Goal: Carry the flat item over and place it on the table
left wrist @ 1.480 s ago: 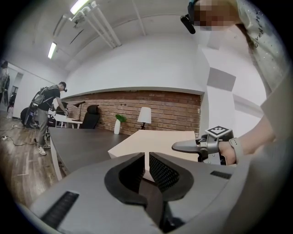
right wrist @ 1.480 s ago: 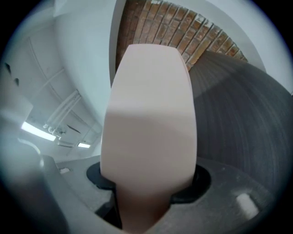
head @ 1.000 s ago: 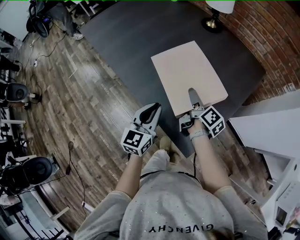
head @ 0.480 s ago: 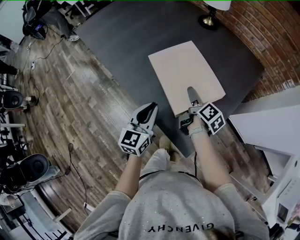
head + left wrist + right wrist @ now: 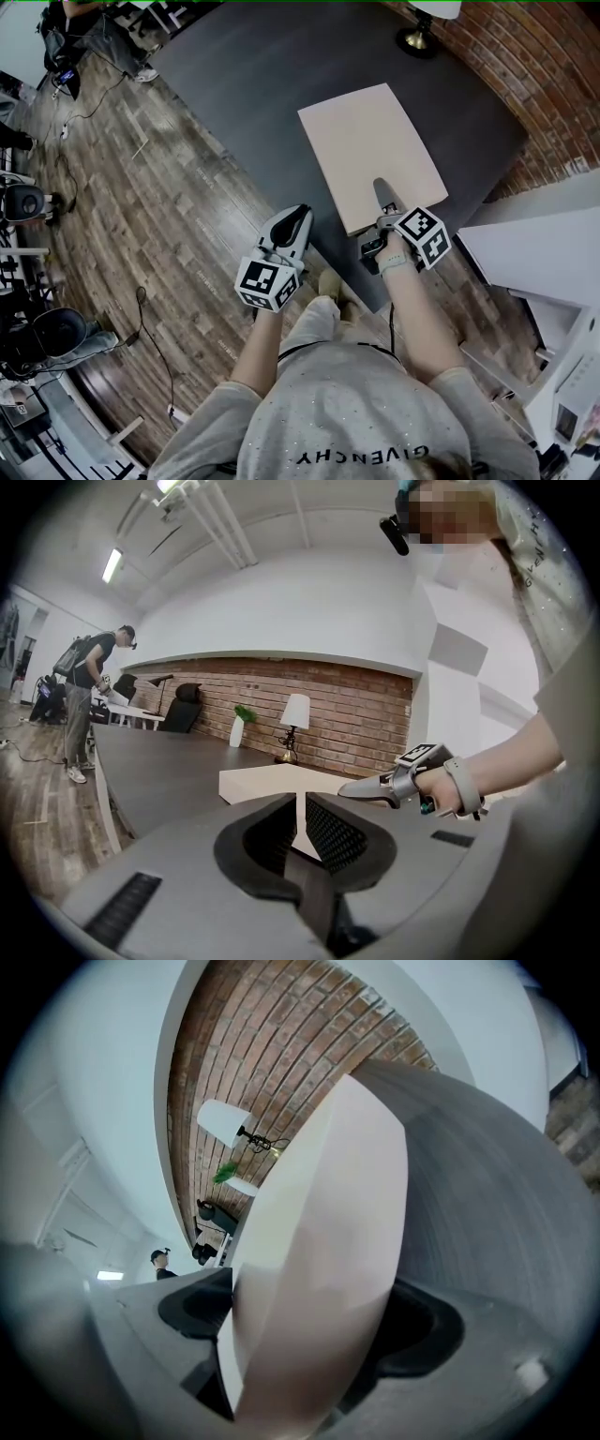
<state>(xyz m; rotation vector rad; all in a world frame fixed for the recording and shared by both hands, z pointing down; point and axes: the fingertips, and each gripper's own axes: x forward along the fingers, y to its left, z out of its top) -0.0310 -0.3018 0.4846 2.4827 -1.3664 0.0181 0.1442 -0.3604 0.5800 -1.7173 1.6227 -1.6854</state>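
One pale beige flat rectangular board [image 5: 375, 141] rests on the dark grey table [image 5: 262, 75], its near edge between the right gripper's [image 5: 382, 193] jaws, which have just been opening wide. The left gripper [image 5: 298, 217] hovers nearly closed and empty. Only withdrawal apparently remains.

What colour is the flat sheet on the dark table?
Pale beige, plain; the flat sheet shows best in the head view.

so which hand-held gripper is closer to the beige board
Right. The right hand-held gripper straddles the near edge of the beige board, jaws just opening; the left hand-held gripper hangs apart at left.
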